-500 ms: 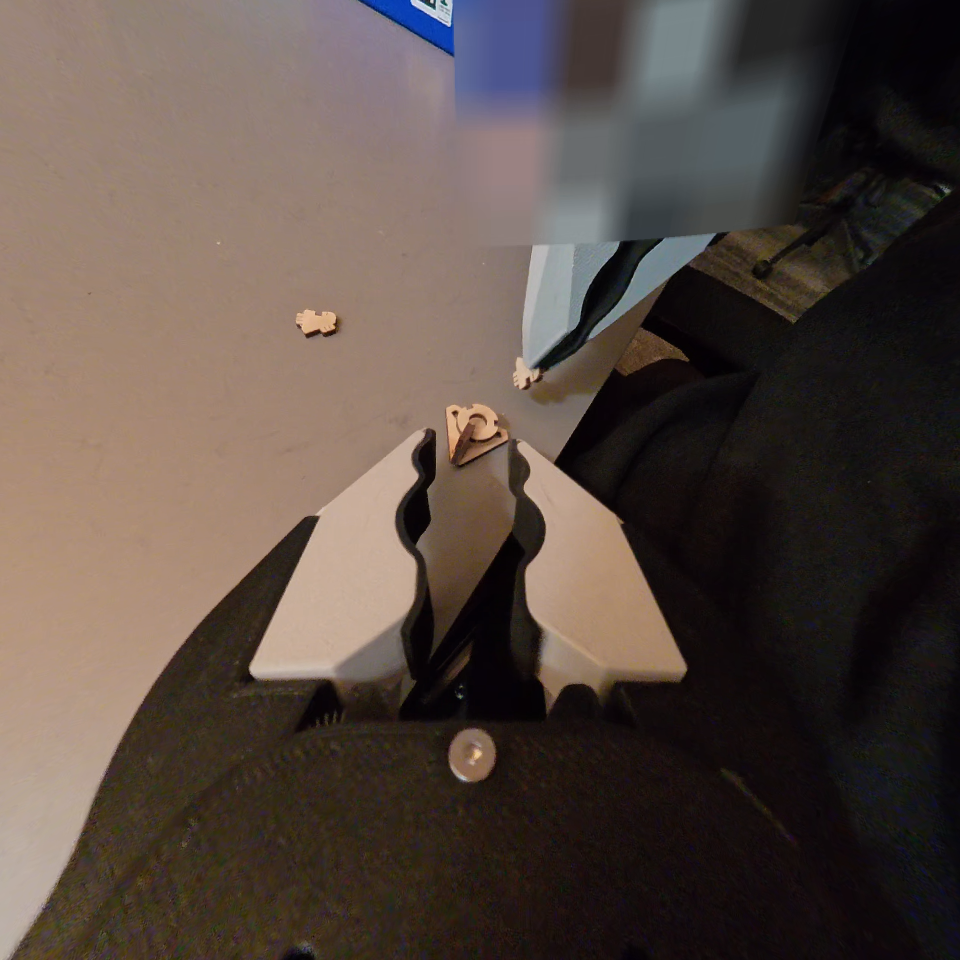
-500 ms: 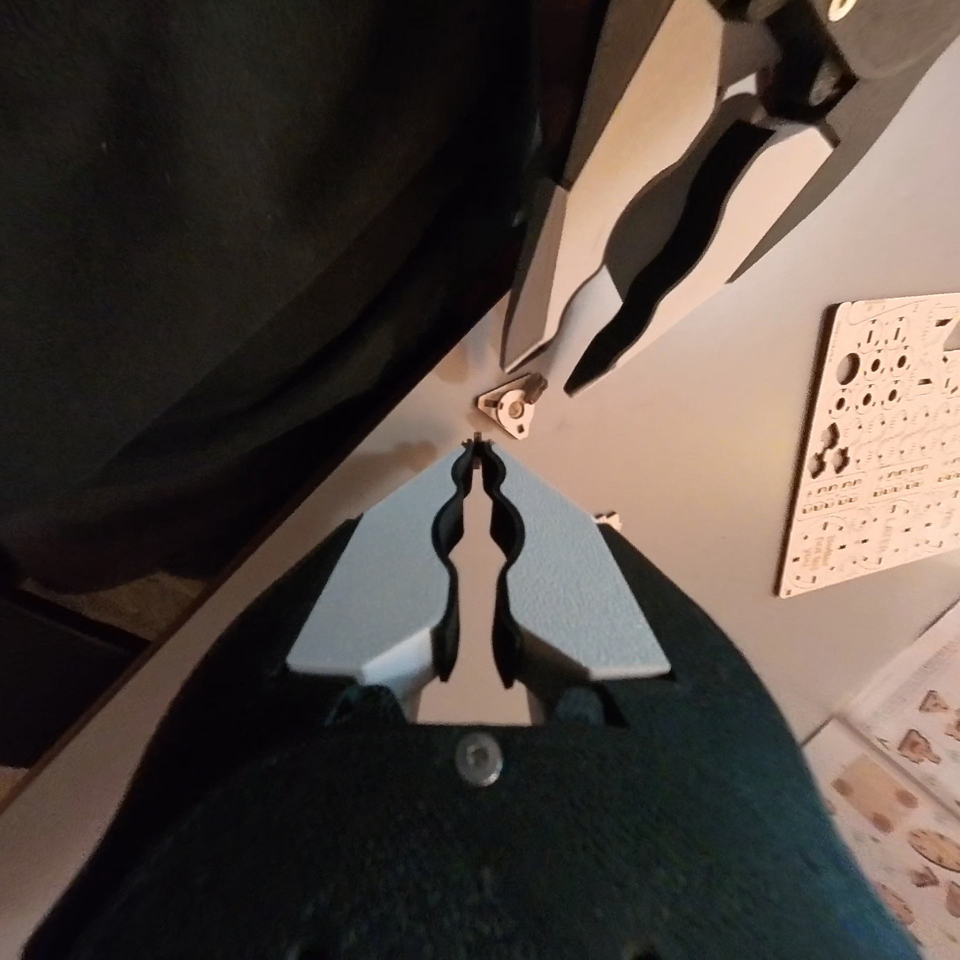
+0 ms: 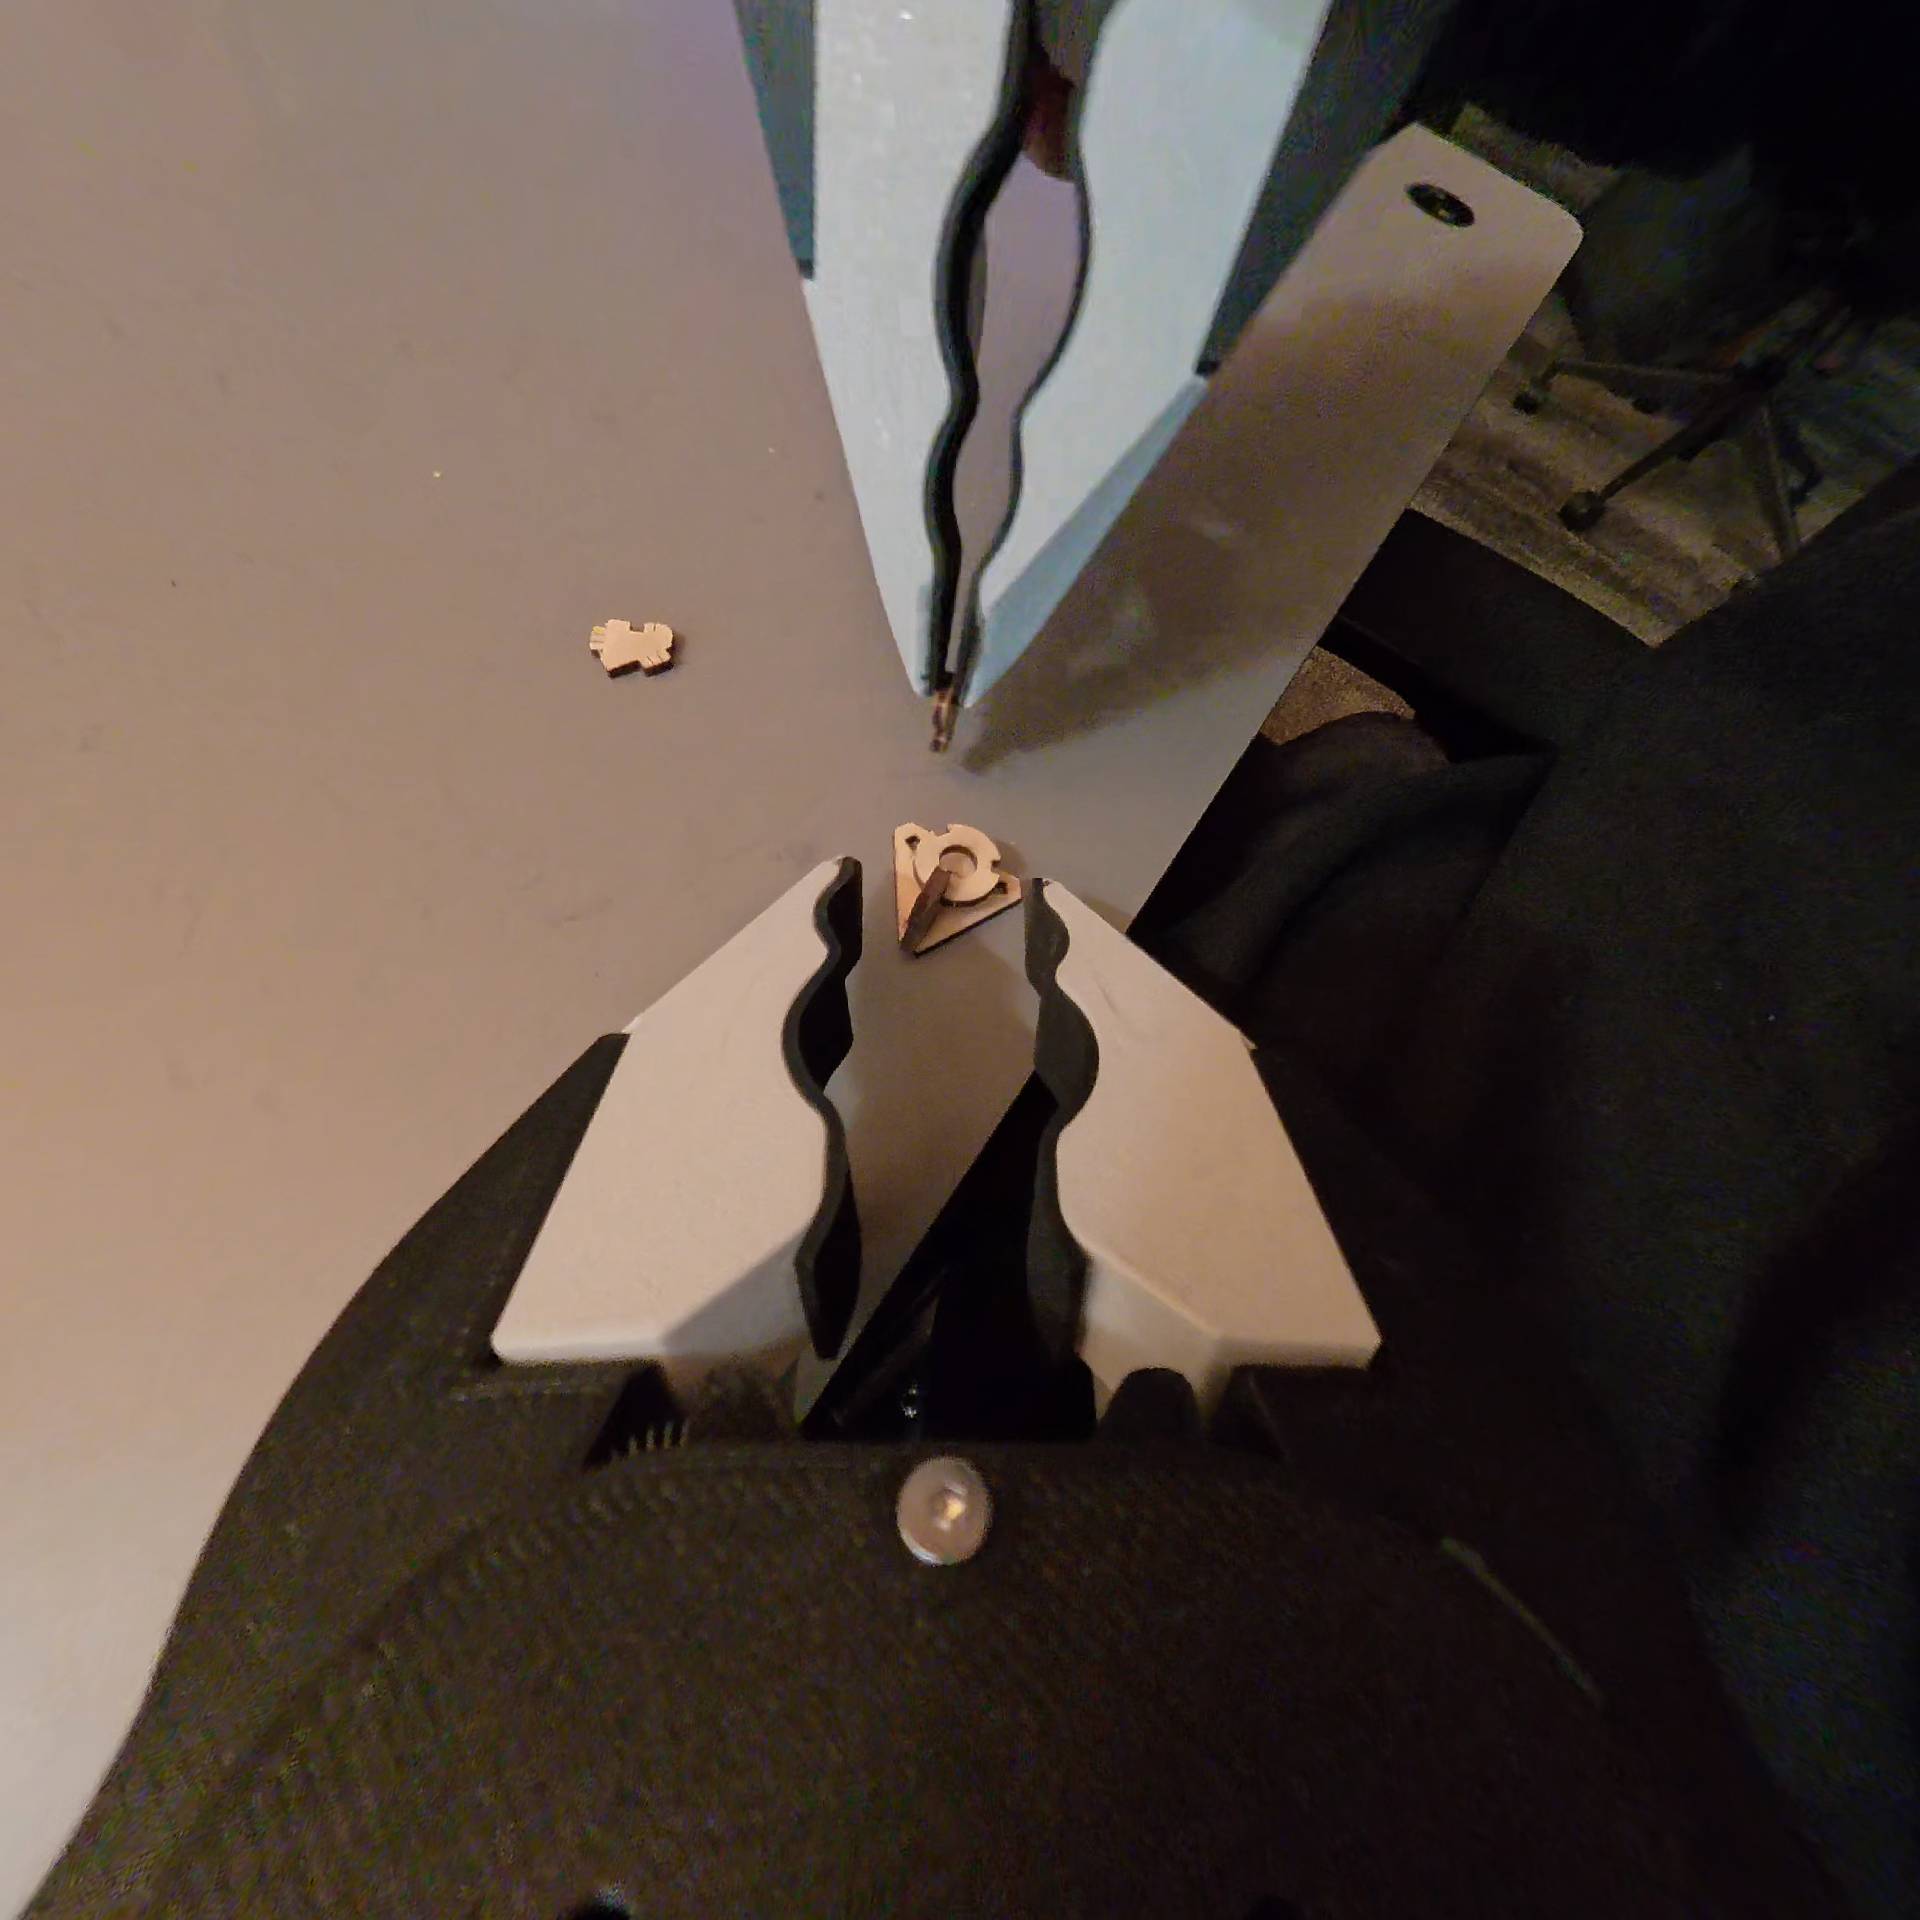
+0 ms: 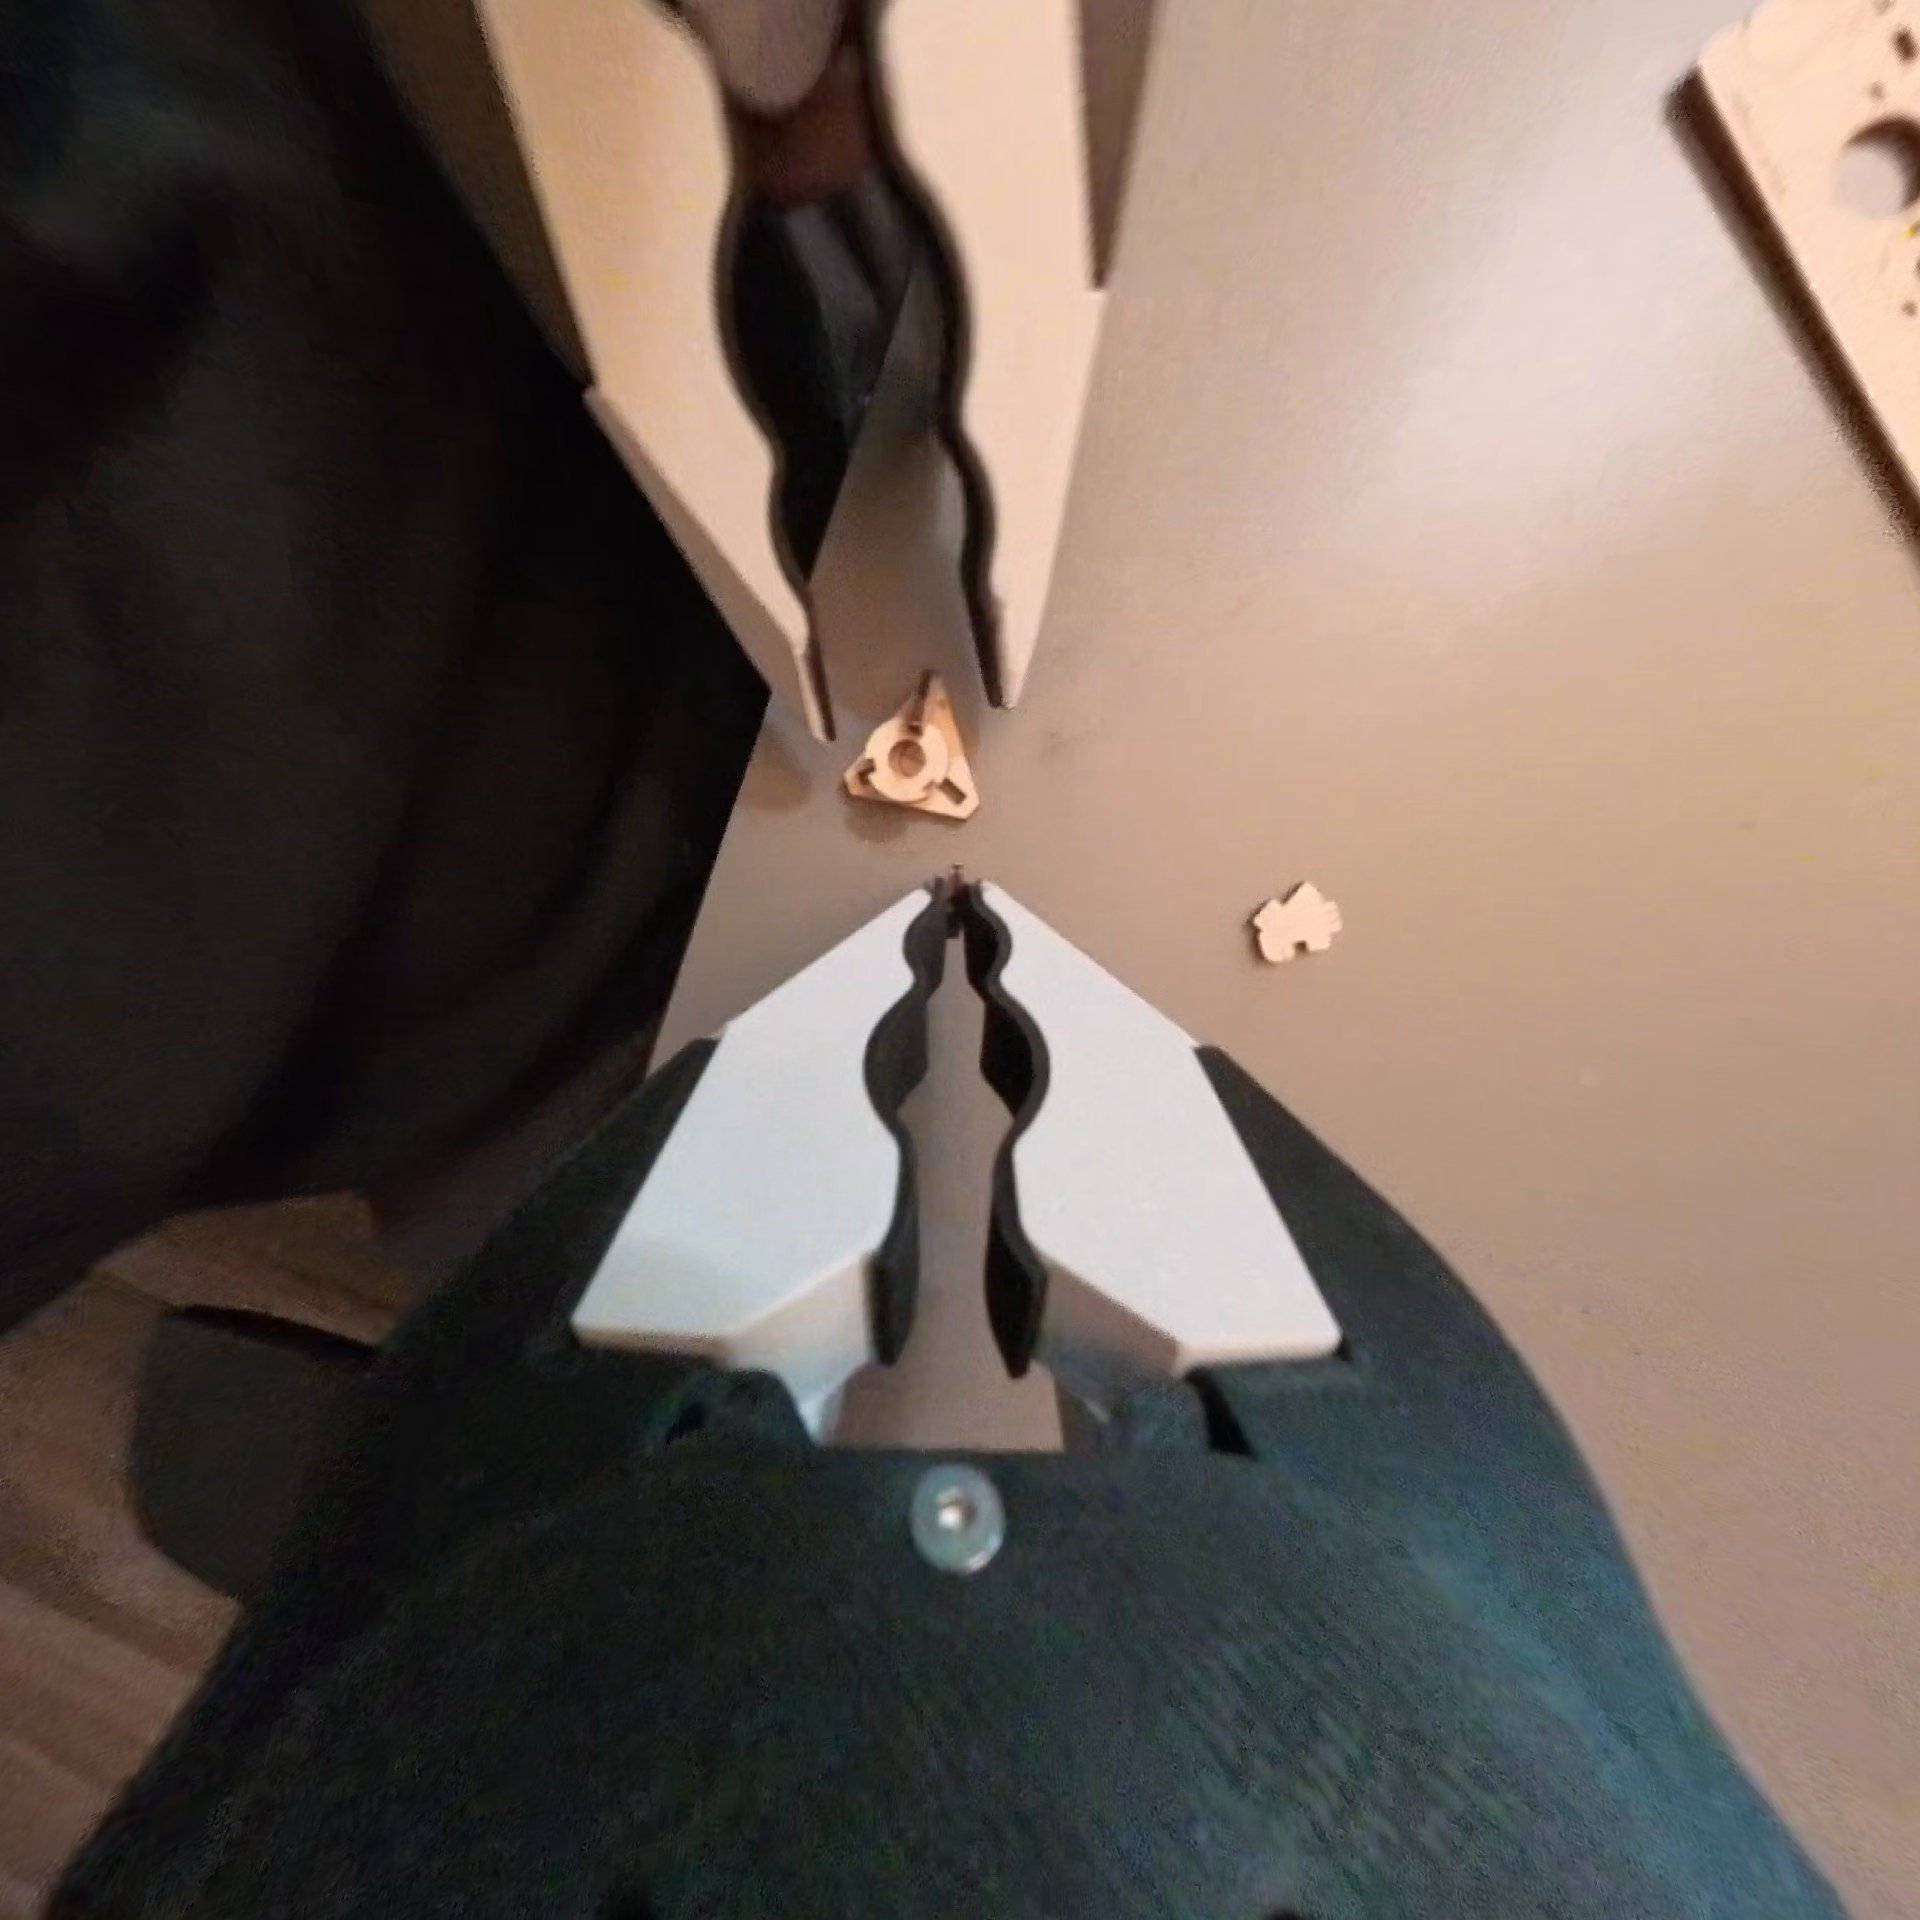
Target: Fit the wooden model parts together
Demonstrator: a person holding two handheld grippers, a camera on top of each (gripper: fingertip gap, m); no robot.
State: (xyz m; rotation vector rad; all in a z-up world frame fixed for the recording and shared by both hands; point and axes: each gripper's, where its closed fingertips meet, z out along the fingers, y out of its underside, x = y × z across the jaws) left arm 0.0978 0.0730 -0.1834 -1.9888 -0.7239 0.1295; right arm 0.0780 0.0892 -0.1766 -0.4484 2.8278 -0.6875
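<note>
In the left wrist view, a plain grey matte surface [image 3: 312, 416] is filling the left half, its edge running diagonally past the tools; beyond the edge dark clothing and a patch of grey carpet with a black wheeled chair base [image 3: 1662, 436] are showing. The left tool [image 3: 940, 888] is standing with its fingers apart, pressing on nothing; a small triangular pale wooden piece with a round ring and a dark upright sliver [image 3: 951, 883] is lying flat on the surface just beyond and between the fingertips, not gripped. A small lobed pale wooden cut-out [image 3: 632, 649] is lying well to the left. The right tool [image 3: 945, 686] is reaching down from the top, its fingers together on a tiny dark wooden sliver [image 3: 943, 722] sticking out at the tips. No writing is readable here.

In the right wrist view, the same grey surface [image 4: 1455, 623] is spreading to the right, dark clothing to the left. The right tool [image 4: 956, 888] is pinching the tiny sliver [image 4: 954, 881] at its tips. The triangular piece [image 4: 914, 769] is lying just ahead, in front of the left tool's [image 4: 909, 717] parted fingers. The lobed cut-out [image 4: 1297, 920] is resting to the right. A pale wooden laser-cut sheet with round holes [image 4: 1818, 208] is lying at the upper right; its markings are too blurred to read
</note>
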